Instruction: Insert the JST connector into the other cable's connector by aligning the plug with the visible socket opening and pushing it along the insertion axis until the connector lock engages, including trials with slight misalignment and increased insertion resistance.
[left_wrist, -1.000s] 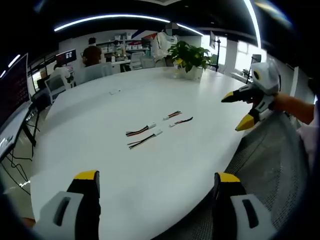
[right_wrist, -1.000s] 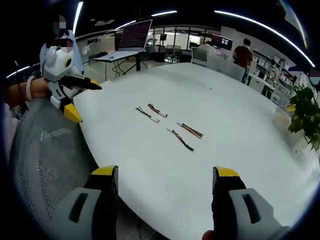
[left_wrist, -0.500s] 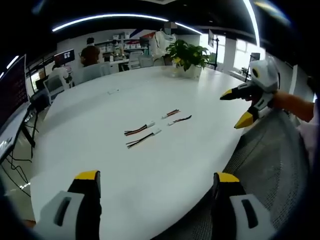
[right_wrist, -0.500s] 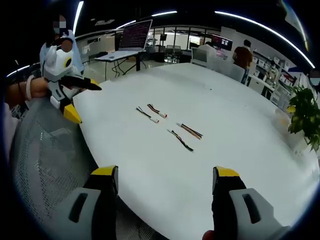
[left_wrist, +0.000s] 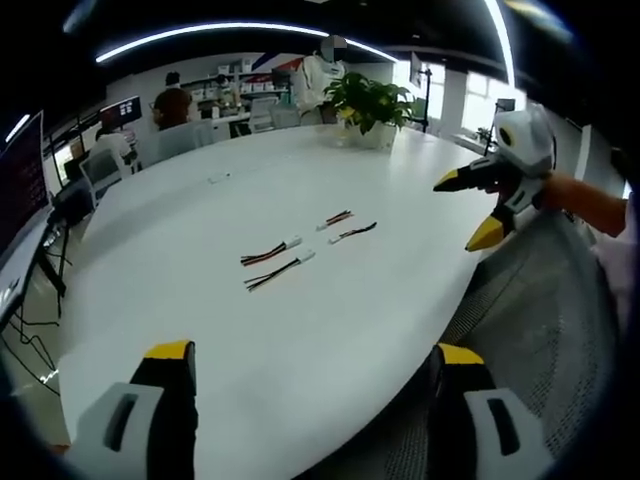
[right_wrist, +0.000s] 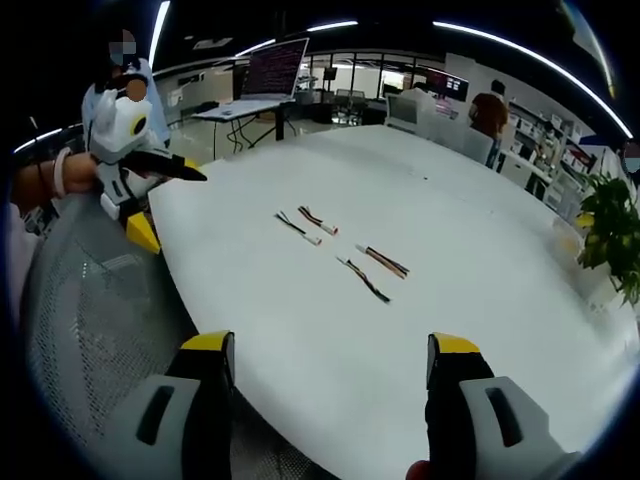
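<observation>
Several short JST cables lie loose near the middle of the white table. Two with white connectors sit side by side, and two more lie just beyond. In the right gripper view they appear as one pair and another pair. My left gripper stands open over the table's near edge, well short of the cables; it also appears as the left gripper. My right gripper is open and empty too, seen as the right gripper, held by a hand.
A mesh chair back lies below both grippers at the table's edge. A potted plant stands at the far side. A laptop sits on a desk behind. People sit at desks in the background.
Both views have shifted slightly with the hands. The cables lie where they were, and both grippers stay open and empty.
</observation>
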